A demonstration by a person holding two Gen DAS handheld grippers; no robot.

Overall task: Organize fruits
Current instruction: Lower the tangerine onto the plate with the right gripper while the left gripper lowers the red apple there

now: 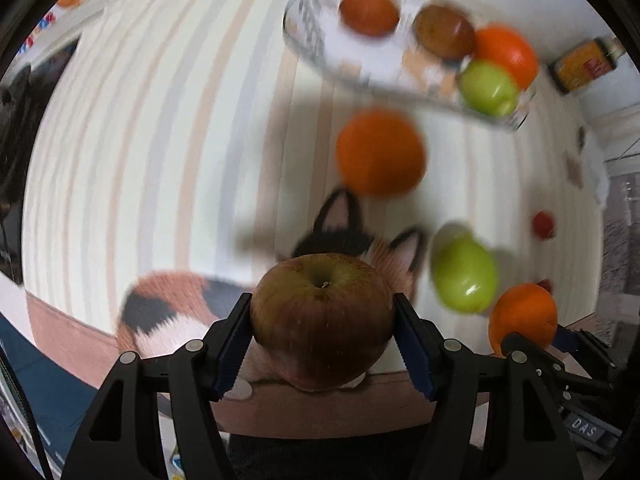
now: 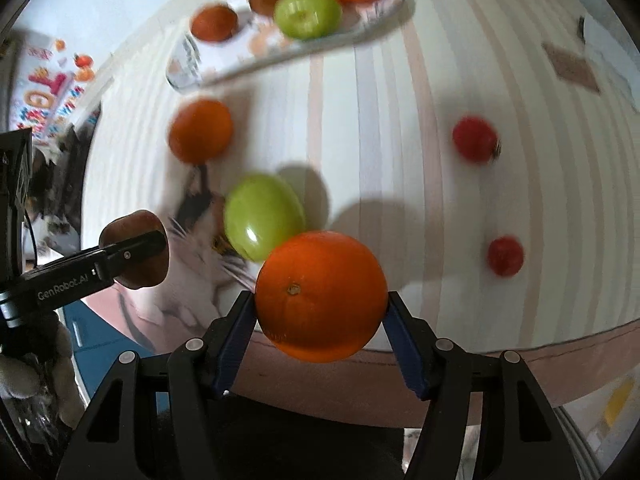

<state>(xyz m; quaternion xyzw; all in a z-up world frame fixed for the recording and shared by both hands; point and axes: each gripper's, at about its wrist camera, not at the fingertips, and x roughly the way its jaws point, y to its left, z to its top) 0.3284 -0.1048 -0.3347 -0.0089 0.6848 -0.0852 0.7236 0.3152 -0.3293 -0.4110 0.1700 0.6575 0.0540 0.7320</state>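
My left gripper [image 1: 322,316] is shut on a red-green apple [image 1: 322,320], held above the near table edge; it also shows in the right wrist view [image 2: 134,248]. My right gripper [image 2: 320,312] is shut on an orange [image 2: 320,296], seen in the left wrist view [image 1: 524,316] at lower right. A glass tray [image 1: 308,28] at the far side holds an orange, a brownish apple, another orange and a green apple [image 1: 488,88]. Loose on the striped cloth lie an orange [image 1: 380,152], a green apple [image 1: 464,276] and two small red fruits [image 2: 476,138] [image 2: 505,256].
The cloth has a cat picture [image 1: 348,224] near the front edge. A bottle with an orange label [image 1: 586,64] stands at the far right. A small brown patch [image 2: 572,68] lies on the cloth at right. The table edge [image 2: 560,364] runs below my grippers.
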